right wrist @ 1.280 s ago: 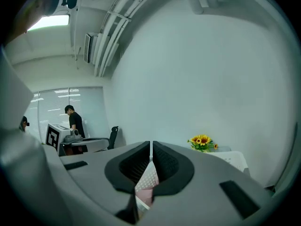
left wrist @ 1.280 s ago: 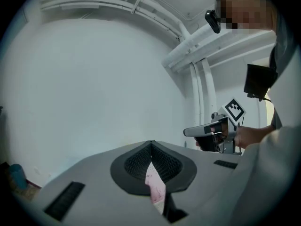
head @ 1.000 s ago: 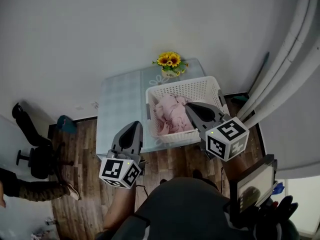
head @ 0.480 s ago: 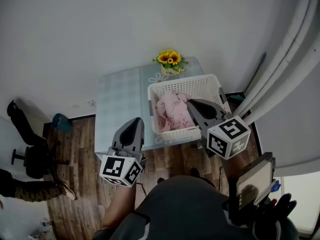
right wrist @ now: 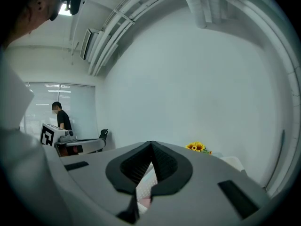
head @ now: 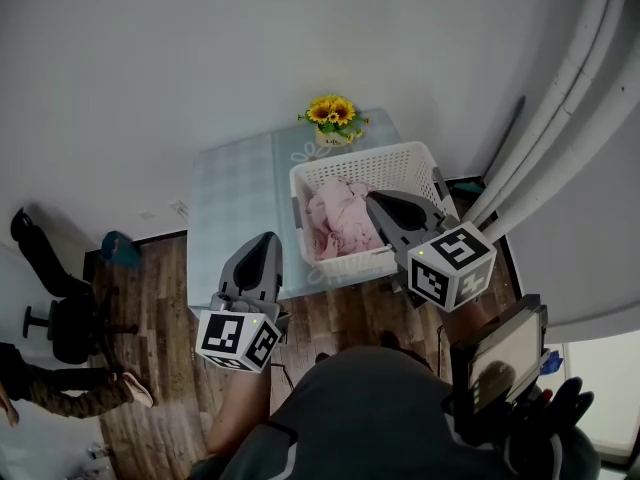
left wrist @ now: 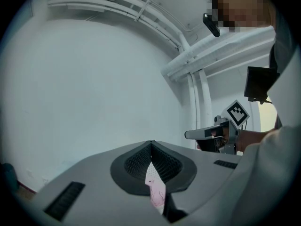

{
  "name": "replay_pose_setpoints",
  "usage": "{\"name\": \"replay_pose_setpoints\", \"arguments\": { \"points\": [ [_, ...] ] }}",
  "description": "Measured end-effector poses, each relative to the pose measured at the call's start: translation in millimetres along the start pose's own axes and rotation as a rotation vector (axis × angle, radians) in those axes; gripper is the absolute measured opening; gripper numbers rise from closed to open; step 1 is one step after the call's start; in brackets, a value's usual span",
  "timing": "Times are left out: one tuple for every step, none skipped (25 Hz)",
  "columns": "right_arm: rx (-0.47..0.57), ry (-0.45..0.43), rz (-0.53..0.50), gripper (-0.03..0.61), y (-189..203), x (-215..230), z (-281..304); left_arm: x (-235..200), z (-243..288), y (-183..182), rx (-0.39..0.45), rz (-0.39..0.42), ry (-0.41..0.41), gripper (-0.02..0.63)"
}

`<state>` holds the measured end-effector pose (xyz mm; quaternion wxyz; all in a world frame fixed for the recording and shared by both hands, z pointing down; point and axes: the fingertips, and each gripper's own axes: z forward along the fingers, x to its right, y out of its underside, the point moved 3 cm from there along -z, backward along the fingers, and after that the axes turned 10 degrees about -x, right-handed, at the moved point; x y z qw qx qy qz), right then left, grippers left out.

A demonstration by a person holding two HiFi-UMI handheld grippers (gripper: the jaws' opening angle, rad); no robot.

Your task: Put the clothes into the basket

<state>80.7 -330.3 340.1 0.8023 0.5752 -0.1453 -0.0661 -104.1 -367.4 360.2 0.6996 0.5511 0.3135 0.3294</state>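
Moved just a tiny bit up and to the left in the head view since a second ago, with both tools, basket and surface keeping the same places next to each other.

Can see pink clothes [head: 335, 218] lying in a soft heap inside the white basket [head: 375, 171]. Filling its left and middle part. Not held by any tool.

Can see the basket sitting on the right half of a pale checked surface [head: 235, 188], close to the near edge. Behind it, at the far edge, yellow flowers [head: 333, 113] in a small pot.

Can see the right tool [head: 372, 199] with its tip over the right side of the basket, next to the clothes. Shut tight, jaws pressed together, nothing between them. Cannot tell how high above the basket.

Can see the left tool [head: 268, 238] held over the near edge of the surface, just left of the basket. Shut too, tips together, holding nothing. Through the slit lower down, only a peek of pink and white from past the jaws.

All around, brown wood floor [head: 150, 288]. Behind the surface, a plain pale wall [head: 300, 38]. On the right, fat white pipes [head: 560, 118]. Far left, a black chair [head: 60, 328] and a person's legs [head: 35, 253].
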Motion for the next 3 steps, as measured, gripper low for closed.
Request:
{"name": "replay_pose_setpoints", "arguments": {
  "points": [
    [0.001, 0.001, 0.0, 0.012, -0.4, -0.5, 0.0, -0.2, -0.1, -0.2, 0.0, 0.0, 0.001, 0.008],
    [0.001, 0.001, -0.001, 0.012, -0.8, -1.3, 0.0, -0.3, -0.4, -0.5, 0.001, -0.001, 0.003, 0.008],
    [0.002, 0.001, -0.001, 0.012, -1.2, -2.0, 0.0, -0.5, -0.7, -0.7, 0.001, -0.001, 0.004, 0.008]
  ]
}}
